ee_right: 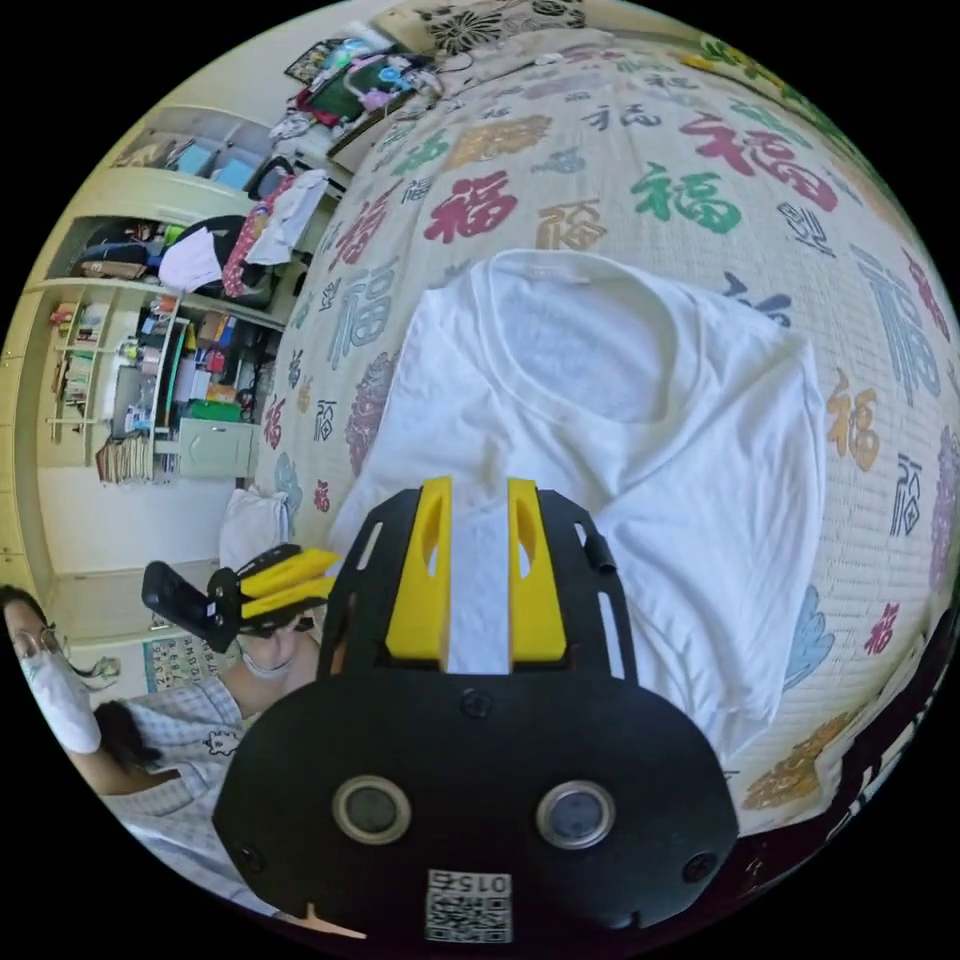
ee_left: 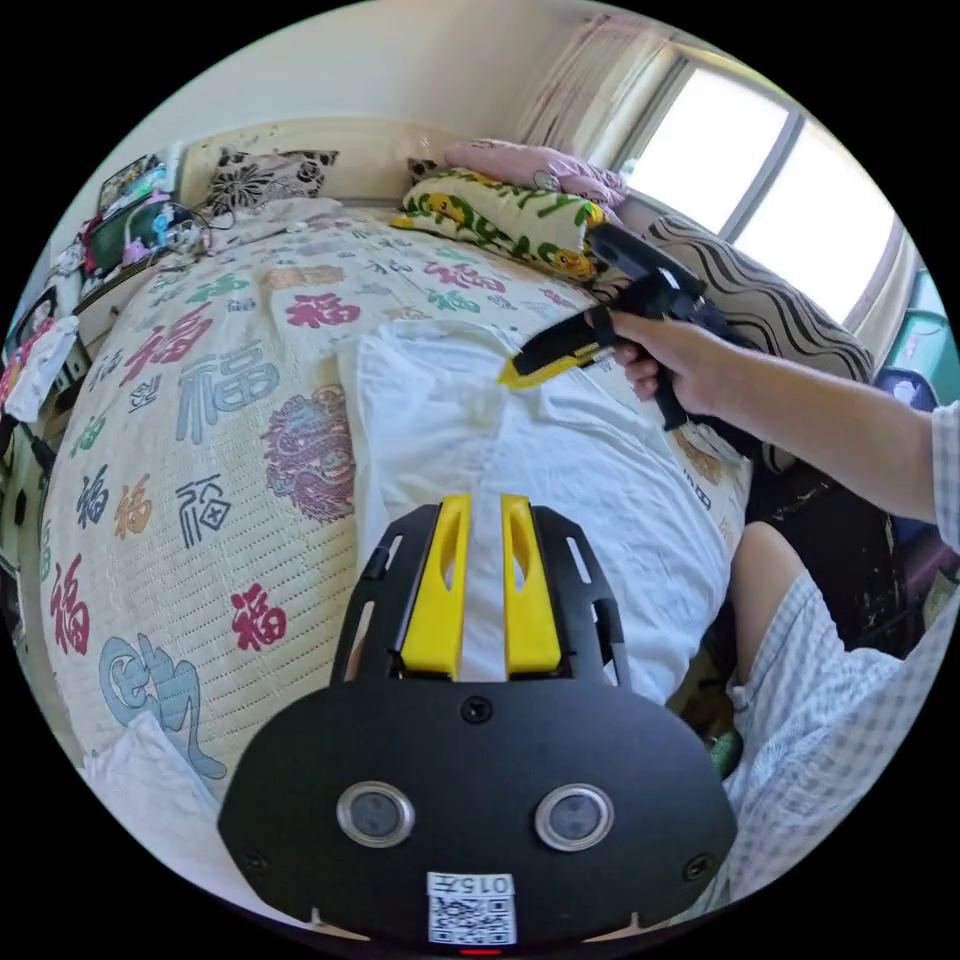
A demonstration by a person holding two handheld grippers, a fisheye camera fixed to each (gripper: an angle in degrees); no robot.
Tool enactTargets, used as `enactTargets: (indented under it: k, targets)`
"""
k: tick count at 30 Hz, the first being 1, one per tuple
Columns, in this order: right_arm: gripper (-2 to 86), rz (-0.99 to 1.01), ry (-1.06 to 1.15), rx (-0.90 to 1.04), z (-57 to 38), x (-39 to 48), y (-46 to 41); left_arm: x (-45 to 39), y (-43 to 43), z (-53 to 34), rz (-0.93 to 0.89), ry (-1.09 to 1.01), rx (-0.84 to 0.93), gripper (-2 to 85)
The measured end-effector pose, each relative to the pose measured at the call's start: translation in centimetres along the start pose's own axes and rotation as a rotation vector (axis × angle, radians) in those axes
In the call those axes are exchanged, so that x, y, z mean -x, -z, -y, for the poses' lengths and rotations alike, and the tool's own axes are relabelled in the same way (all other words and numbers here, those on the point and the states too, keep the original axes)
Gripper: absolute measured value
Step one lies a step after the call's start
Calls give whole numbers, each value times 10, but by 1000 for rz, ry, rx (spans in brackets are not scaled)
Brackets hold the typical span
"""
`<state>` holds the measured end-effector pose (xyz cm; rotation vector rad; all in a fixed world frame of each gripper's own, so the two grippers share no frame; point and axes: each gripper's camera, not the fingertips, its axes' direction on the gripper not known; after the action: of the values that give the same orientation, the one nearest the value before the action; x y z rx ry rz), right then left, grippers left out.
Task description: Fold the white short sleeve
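- White short sleeve (ee_right: 640, 440), plain.
- Bed cover (ee_left: 200, 420): cream, printed with red, green, blue and orange characters.
- Each tool (ee_left: 485, 575): yellow jaws, black body.
- Pillow (ee_left: 500, 215): green-and-yellow print.

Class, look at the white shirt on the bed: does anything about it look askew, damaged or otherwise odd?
Nothing is damaged. The shirt lies neck-up on the bedspread, lightly creased, its hem running to the bed's near edge. Both grippers hover open above it.
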<state>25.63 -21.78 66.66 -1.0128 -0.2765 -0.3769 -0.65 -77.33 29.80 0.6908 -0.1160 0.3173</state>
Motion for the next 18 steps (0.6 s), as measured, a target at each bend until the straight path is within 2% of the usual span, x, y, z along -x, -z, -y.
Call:
enactTargets:
  k: [4, 7, 9, 11, 15, 18]
  targets:
    - [64, -29, 88, -86, 0, -6, 18, 21, -19, -8, 37, 81, -91, 48]
    - [63, -36, 154, -76, 16, 1, 10, 42, -58, -7, -35, 145, -80, 48]
    - [57, -48, 135, -34, 25, -6, -2, 45, -97, -4, -41, 143, -8, 47]
    - [51, -24, 73, 43, 31, -25, -12, 47, -154, -8, -36, 124, 173, 45]
    - [53, 32, 123, -54, 23, -43, 35, 57, -157, -5, -6, 84, 143, 52]
    - [57, -154, 165, -146, 22, -63, 89, 85, -145, 30, 12, 66, 37, 76]
